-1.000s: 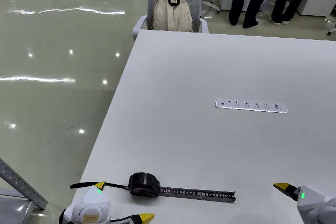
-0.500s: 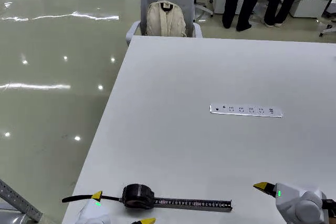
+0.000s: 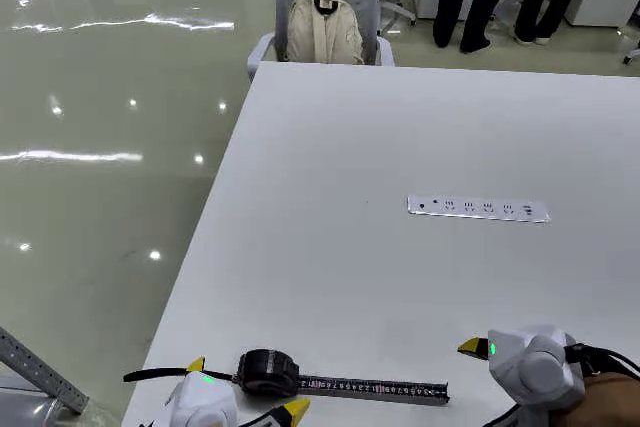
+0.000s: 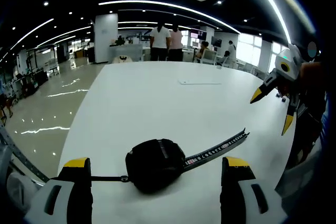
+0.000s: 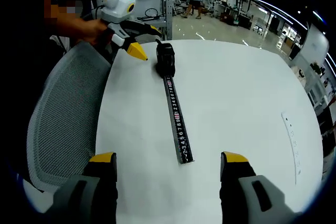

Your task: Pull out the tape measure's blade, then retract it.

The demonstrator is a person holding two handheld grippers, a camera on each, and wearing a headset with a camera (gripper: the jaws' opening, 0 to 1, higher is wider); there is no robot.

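Note:
A black tape measure (image 3: 268,372) lies near the white table's front edge, its blade (image 3: 385,388) pulled out to the right and its strap trailing left. My left gripper (image 3: 246,387) is open, with one jaw on each side of the case (image 4: 153,167) and a gap on both sides. My right gripper (image 3: 480,352) is open just right of the blade's end. In the right gripper view the blade's tip (image 5: 184,153) lies between and slightly ahead of my right gripper's (image 5: 168,157) jaws, and the left gripper (image 5: 144,39) stands by the case (image 5: 165,59).
A white power strip (image 3: 478,208) is set into the table (image 3: 400,127) at mid right. A grey chair with a beige jacket (image 3: 325,27) stands at the far end, with people standing beyond it. The table's left edge drops to glossy floor. A mesh chair (image 5: 63,114) stands by the front edge.
My right gripper has moved left, closer to the blade's end. The left gripper stays at the case. The blade's pulled-out length looks the same.

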